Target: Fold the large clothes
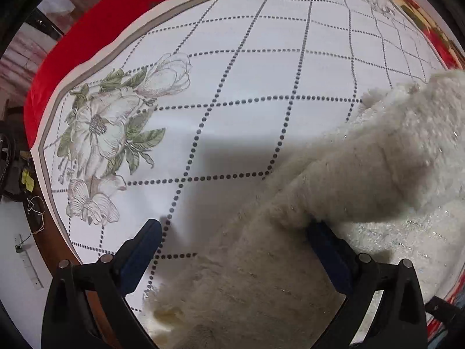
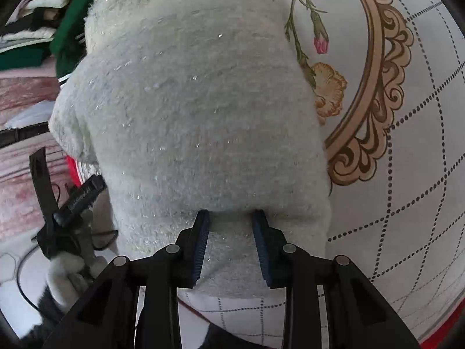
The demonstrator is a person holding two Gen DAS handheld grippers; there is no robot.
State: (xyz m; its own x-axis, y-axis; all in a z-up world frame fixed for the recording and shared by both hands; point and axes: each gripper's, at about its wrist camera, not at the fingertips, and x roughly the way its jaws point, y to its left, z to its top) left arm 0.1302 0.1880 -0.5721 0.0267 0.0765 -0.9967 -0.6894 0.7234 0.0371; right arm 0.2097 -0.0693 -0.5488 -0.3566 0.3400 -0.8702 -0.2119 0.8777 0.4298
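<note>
A fluffy white garment with glittery threads (image 1: 334, 203) lies on a white floral tablecloth (image 1: 232, 87). My left gripper (image 1: 235, 226) is open wide, its blue fingers either side of a rolled sleeve-like fold of the garment; the right finger (image 1: 328, 247) touches the fabric. In the right wrist view the same garment (image 2: 189, 101) fills the middle. My right gripper (image 2: 231, 216) has its blue pads closed onto a fold of it at the near edge, with thick fabric bunched between them.
The tablecloth has a dotted grid and flower prints (image 1: 101, 128), and a tan scrolled border (image 2: 377, 101). Red cloth (image 1: 87, 43) lies under it. A pile of green and white clothes (image 2: 43, 29) sits at the upper left. The other gripper's body (image 2: 66, 212) shows at left.
</note>
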